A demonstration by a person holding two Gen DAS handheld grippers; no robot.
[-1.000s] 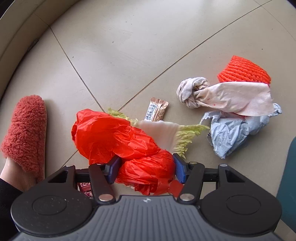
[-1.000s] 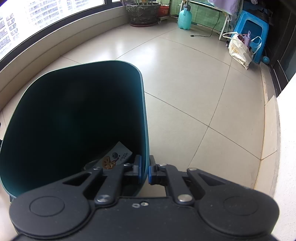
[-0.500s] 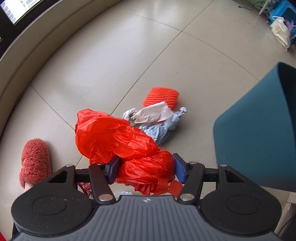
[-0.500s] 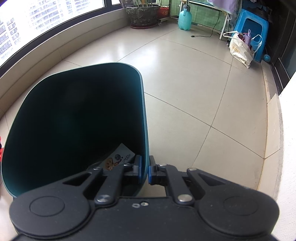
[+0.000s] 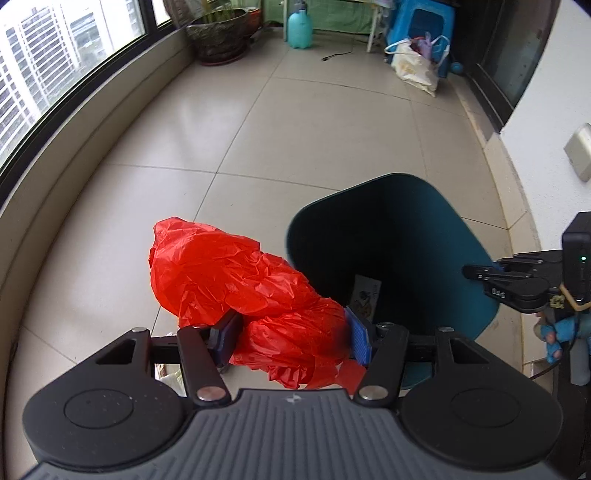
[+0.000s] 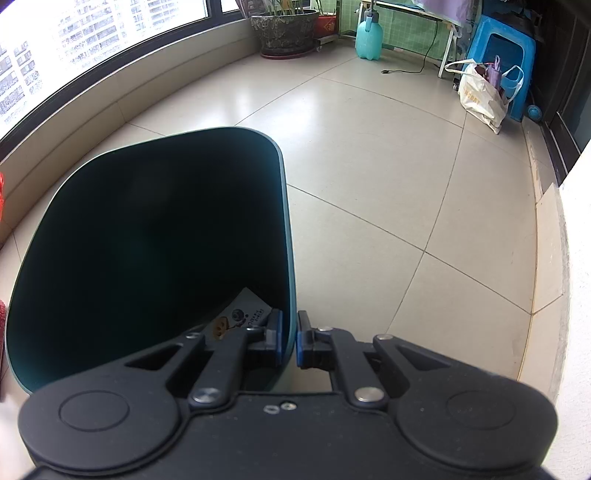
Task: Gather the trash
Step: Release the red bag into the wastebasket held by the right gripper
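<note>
My left gripper point(image 5: 291, 338) is shut on a crumpled red plastic bag point(image 5: 236, 284), which bulges out up and to the left, in the air beside the bin's left rim. The dark teal trash bin point(image 5: 391, 254) stands tilted with its mouth toward me and a printed wrapper point(image 5: 365, 293) lies inside. My right gripper point(image 6: 290, 339) is shut on the bin's right rim point(image 6: 288, 258); the same wrapper point(image 6: 236, 319) shows inside the bin point(image 6: 147, 251). In the left wrist view the right gripper point(image 5: 476, 273) shows at the bin's right edge.
Beige tiled floor point(image 5: 221, 122) with a curved window ledge point(image 5: 85, 122) on the left. Far back stand a large plant pot point(image 5: 221, 33), a teal jug point(image 5: 300, 27), a blue stool point(image 5: 424, 26) and a white shopping bag point(image 5: 413, 68). A white wall point(image 5: 546, 110) runs on the right.
My left gripper rose from the floor with the red bag and swung toward the bin; the other floor trash and red slipper dropped out of view. The right gripper stayed on the rim.
</note>
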